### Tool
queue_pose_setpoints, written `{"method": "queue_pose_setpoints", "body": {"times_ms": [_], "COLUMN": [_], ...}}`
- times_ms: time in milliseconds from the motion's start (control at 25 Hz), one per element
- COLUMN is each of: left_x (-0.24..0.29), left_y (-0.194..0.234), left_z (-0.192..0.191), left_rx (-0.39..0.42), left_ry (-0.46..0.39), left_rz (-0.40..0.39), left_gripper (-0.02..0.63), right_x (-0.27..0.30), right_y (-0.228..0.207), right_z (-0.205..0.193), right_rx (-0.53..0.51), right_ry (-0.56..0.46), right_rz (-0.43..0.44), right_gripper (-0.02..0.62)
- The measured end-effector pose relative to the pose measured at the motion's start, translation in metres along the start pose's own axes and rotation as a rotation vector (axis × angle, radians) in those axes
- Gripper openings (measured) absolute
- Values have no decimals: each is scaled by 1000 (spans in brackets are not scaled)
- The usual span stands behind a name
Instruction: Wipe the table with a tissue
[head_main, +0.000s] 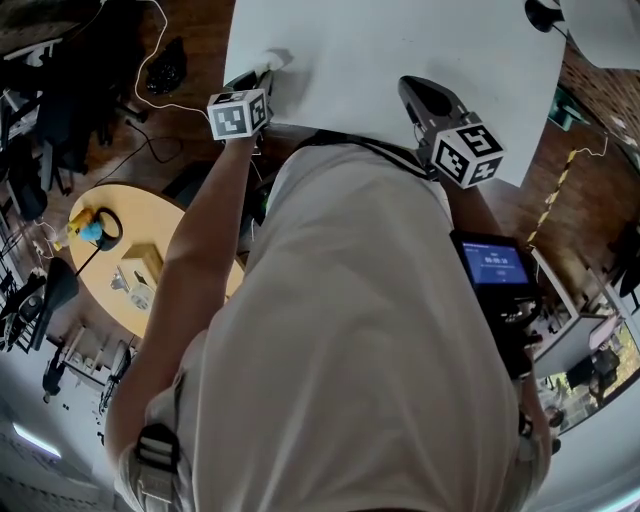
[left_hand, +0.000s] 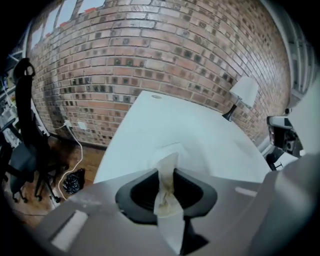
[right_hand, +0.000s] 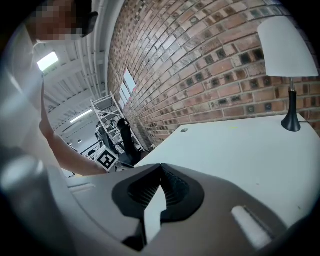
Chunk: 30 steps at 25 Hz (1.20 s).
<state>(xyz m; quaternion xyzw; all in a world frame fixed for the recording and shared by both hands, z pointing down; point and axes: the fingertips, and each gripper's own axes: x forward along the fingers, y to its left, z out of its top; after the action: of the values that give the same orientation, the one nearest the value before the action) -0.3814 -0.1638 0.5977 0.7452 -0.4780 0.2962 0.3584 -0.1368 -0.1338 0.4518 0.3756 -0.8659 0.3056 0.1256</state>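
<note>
Two pairs of tongs showed over a white tabletop (head_main: 400, 40). The left tongs (left_hand: 165, 172) were clamped on a tissue (left_hand: 168, 200). The paper ran as a crumpled strip up between the pads. Its far end spread out past the tips and seemed to lie flat on the tabletop. In the head view that spot was at the tabletop's near left corner, close to the edge, and the left tongs pointed steeply down at it. The right tongs (right_hand: 161, 169) were closed and held nothing. Their ribbed pads met at the tips, and only a sliver of white surface showed through lower down. They hung above the near edge, well apart from the left pair and from the tissue.

A lamp (right_hand: 287, 55) with a white shade and a dark stem stood on the tabletop's far right part. Behind the tabletop rose a brick wall (left_hand: 165, 50). At its foot a white cable (left_hand: 77, 150) trailed across the wooden floor. A dark chair (left_hand: 25, 125) stood to the left, well off the tabletop. Behind the person the head view showed a round table (head_main: 185, 245) of pale wood with small things on it. At the person's right side a small screen (head_main: 492, 265) glowed blue.
</note>
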Motion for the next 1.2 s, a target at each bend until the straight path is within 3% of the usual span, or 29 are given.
{"method": "queue_pose_setpoints", "body": {"times_ms": [200,320,480,600,760,960,1080,1200], "left_x": [31,42,33,10,1,-12,-3,-3], "left_y": [-77,-127,-151,-131,-55,20,27,0], "left_z": [6,-4,-29,-23,-12,6,-1,-11], "left_rx": [168,288,401,337,152,34,0,6], "left_ry": [51,138,231,220,130,43,32,61], "left_rz": [-132,-258,-355,-335,-169,32,42,-24], "left_gripper": [81,81,81,80,80,81,81,81], "right_x": [-1,-1,0,0,3,4,2,0], "right_y": [-2,-3,-1,0,1,2,-4,-9], "right_z": [1,-1,-4,-2,1,1,2,4], "right_rx": [4,12,13,11,6,11,19,30], "right_ry": [-2,3,15,15,15,14,2,-8], "right_rz": [-11,-20,-24,-21,-13,-19,-42,-69], "right_gripper": [8,8,8,8,8,8,8,8]}}
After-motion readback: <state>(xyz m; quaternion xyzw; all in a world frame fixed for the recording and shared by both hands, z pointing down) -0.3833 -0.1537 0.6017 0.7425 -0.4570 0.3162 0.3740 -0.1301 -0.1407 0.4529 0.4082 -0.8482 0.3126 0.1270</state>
